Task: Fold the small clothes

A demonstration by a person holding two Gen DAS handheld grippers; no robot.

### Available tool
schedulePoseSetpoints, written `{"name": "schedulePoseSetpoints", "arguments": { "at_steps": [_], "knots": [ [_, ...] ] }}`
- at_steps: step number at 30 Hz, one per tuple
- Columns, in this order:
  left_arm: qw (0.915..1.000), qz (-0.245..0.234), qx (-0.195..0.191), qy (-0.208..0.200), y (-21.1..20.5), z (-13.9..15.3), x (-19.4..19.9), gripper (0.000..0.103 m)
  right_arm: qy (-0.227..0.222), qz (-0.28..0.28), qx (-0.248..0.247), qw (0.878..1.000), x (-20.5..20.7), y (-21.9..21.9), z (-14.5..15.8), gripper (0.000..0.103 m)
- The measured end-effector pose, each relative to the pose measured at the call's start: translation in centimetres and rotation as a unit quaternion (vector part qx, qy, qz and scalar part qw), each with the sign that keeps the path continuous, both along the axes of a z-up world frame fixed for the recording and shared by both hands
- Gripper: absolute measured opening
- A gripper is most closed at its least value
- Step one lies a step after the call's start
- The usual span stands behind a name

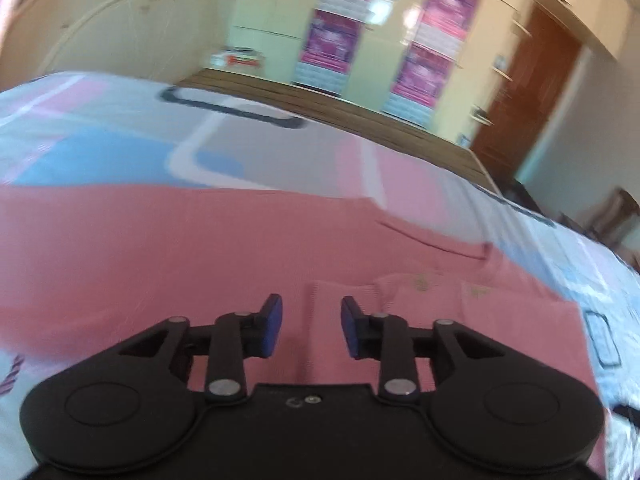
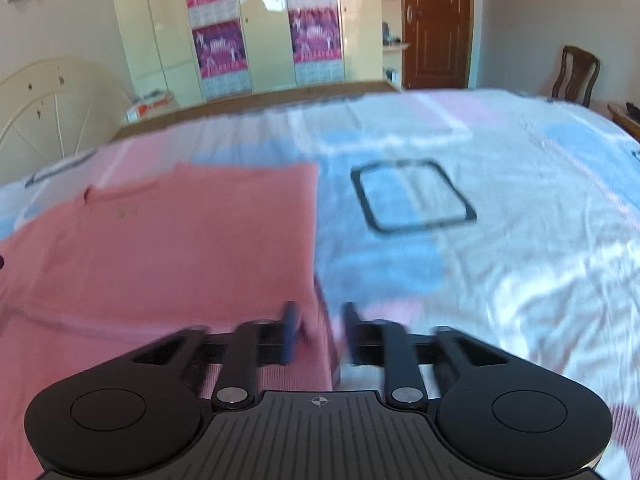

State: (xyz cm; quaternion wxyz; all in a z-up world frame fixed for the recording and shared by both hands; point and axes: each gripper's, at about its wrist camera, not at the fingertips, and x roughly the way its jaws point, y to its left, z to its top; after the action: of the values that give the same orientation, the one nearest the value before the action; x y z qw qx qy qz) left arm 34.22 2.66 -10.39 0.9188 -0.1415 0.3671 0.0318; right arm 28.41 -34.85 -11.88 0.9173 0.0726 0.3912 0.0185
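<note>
Background: cream wardrobe [image 2: 256, 24] with pink-purple patterned panels, upper centre; brown door [image 2: 436, 24] right of it; wooden chair [image 2: 576, 74] far right; pale walls.

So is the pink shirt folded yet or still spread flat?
Partly folded: the pink shirt lies on the bedsheet with a straight right edge, and a layer lies doubled over it.

shirt [image 2: 168, 248]: plain pink | bedsheet [image 2: 520, 240]: pastel blue-pink-white blocks | wardrobe [image 2: 264, 24]: cream

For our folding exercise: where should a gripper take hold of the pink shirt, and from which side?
Probably the shirt's straight right edge, near the right gripper, coming in low from the bedsheet side. That edge lies flat and free, so one finger can slide under it.
</note>
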Motion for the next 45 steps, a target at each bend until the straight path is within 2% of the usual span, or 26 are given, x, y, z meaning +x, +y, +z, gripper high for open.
{"name": "schedulePoseSetpoints", "arguments": {
  "at_steps": [1,5,10,12,13,14,16,18,19,21,22,23,25,33,37,40,45],
  "knots": [
    [0.9999,-0.01,0.0,0.001,-0.7,0.1,0.5,0.031,-0.003,-0.001,0.002,1.0,1.1,0.0,0.0,0.044],
    [0.999,-0.043,0.001,0.009,-3.9,-0.9,2.4,0.032,0.003,0.001,0.026,1.0,6.9,0.0,-1.0,0.044],
    [0.998,-0.046,0.01,0.042,-4.7,-4.5,4.0,0.032,0.026,-0.029,0.058,0.998,13.3,-0.7,-3.3,0.043],
    [0.998,-0.047,0.016,0.039,-4.4,-5.1,4.2,0.032,0.029,-0.027,0.066,0.997,14.7,-0.7,-3.5,0.025],
    [0.998,-0.047,0.018,0.039,-4.4,-5.1,4.2,0.032,0.031,-0.018,0.069,0.997,15.2,-0.5,-3.5,0.012],
    [0.998,-0.045,0.017,0.04,-4.4,-5.1,4.3,0.032,0.03,-0.015,0.06,0.998,15.4,-0.3,-3.4,0.009],
    [0.9983,-0.041,0.015,0.039,-4.4,-5.0,4.3,0.033,0.018,-0.014,0.019,1.0,15.2,0.1,-3.6,0.009],
    [0.9981,-0.041,0.022,0.039,-4.6,-4.9,4.5,0.034,0.01,-0.018,0.013,1.0,14.8,0.3,-3.8,0.009],
    [0.9978,-0.043,0.029,0.042,-4.7,-4.7,4.7,0.033,0.007,-0.018,0.005,1.0,14.6,0.5,-3.7,0.011],
    [0.9972,-0.044,0.037,0.048,-4.9,-4.0,4.7,0.038,0.0,-0.027,-0.007,1.0,13.9,1.0,-3.1,0.022],
    [0.9974,-0.043,0.035,0.046,-4.8,-3.6,4.4,0.049,-0.006,-0.029,-0.009,1.0,13.3,1.2,-2.5,0.031],
    [0.9978,-0.039,0.033,0.041,-4.7,-3.1,4.0,0.065,-0.016,-0.021,-0.008,1.0,12.4,1.5,-1.9,0.038],
    [0.9987,-0.031,0.031,0.027,-4.1,-2.2,2.9,0.072,-0.02,0.017,-0.003,1.0,10.6,3.1,-0.7,0.039],
    [0.9988,0.001,0.028,0.039,0.5,-0.5,-1.1,0.072,-0.016,0.139,0.022,0.99,4.4,11.9,1.1,0.039],
    [0.9978,0.035,0.037,0.043,3.9,0.1,-3.4,0.073,-0.019,0.171,0.037,0.984,2.5,15.8,1.6,0.04],
    [0.9964,0.057,0.042,0.046,6.4,0.5,-4.9,0.073,-0.019,0.193,0.038,0.98,1.5,18.5,1.8,0.045],
    [0.993,0.1,0.045,0.043,11.1,1.2,-7.4,0.073,-0.022,0.22,0.035,0.974,0.6,23.0,2.0,0.045]
  ]
}}
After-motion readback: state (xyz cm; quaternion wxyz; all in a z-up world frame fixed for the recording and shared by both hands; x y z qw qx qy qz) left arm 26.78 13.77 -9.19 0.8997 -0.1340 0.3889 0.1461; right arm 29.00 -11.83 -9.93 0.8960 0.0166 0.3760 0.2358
